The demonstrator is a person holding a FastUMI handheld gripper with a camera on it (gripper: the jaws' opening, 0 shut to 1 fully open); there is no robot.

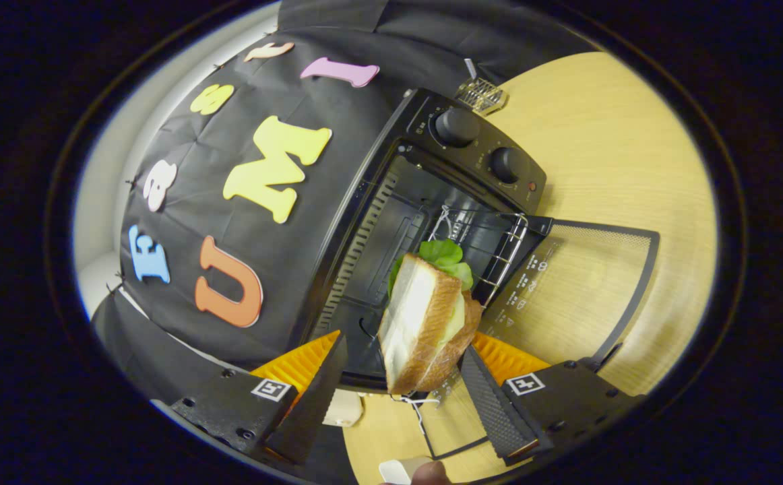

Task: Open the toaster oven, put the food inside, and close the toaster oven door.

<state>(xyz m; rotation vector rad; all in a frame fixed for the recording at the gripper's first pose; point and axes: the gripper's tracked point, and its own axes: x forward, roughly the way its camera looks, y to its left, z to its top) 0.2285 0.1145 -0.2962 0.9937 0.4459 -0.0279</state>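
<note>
Standing on edge between the two fingers of the gripper [398, 397] is one sandwich [425, 323], white bread with a brown crust, green lettuce showing at its far end and a clear wrap around it; the finger on one side sits apart from the bread, with a plain gap between them, while the other finger lies close against the crust, though whether it actually presses there cannot be told; so the jaws stand spread, and a firm hold on the sandwich cannot be confirmed; the sandwich reaches from the fingertips forward to the mouth of the toaster oven [432, 195], its leafy end just at the opening; there is one toaster oven, black, standing on the light wooden table [607, 168] with the view tilted so that it appears turned on its side; its door [567, 289], one glass panel with a dark frame and white markings, is swung fully open and lies flat over the table beside the sandwich; one wire rack [492, 249] shows inside the cavity, just beyond the lettuce; two round knobs [457, 126] sit on the control panel, well beyond the fingers; one small metal mesh piece [479, 94] lies on the table past the oven, near the black cloth wall.
</note>
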